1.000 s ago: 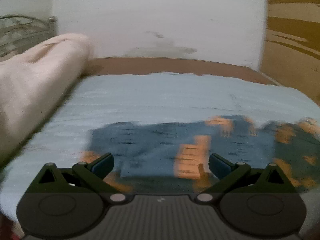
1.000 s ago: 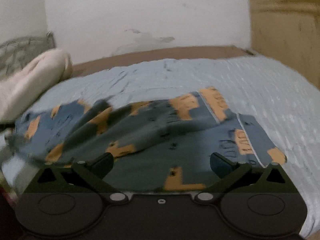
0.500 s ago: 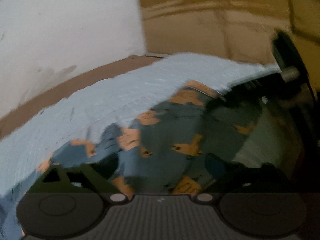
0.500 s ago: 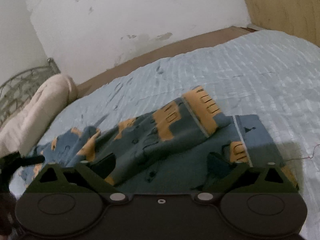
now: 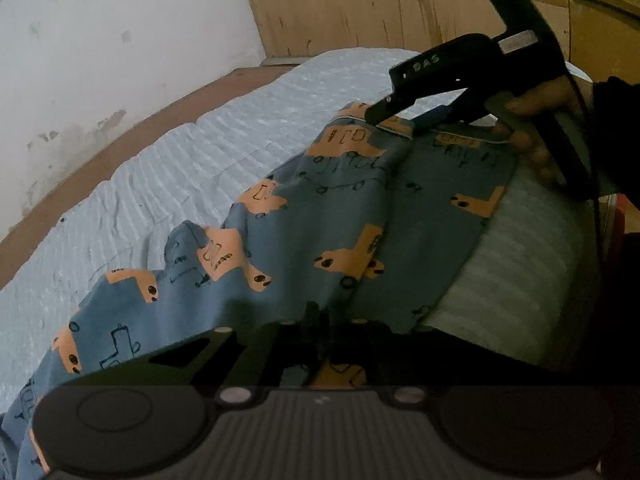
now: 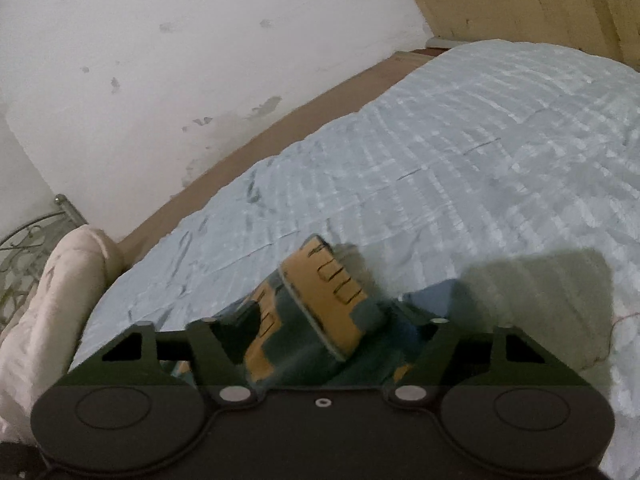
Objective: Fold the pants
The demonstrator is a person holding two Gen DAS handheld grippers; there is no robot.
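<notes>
Lying on bedspread (image 5: 248, 120): pants (image 5: 348, 216), no containers.

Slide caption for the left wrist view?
Left gripper pinches patterned pants on the bed; right gripper closing on far edge.

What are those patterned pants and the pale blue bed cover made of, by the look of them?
Pants: soft thin fabric, likely cotton knit, matte; it drapes and bunches in loose folds, with a printed orange vehicle pattern. Bed cover: looks like quilted or ribbed textile, faintly shiny; fine raised rows run across it. The exact fibre of either cannot be told.
</notes>
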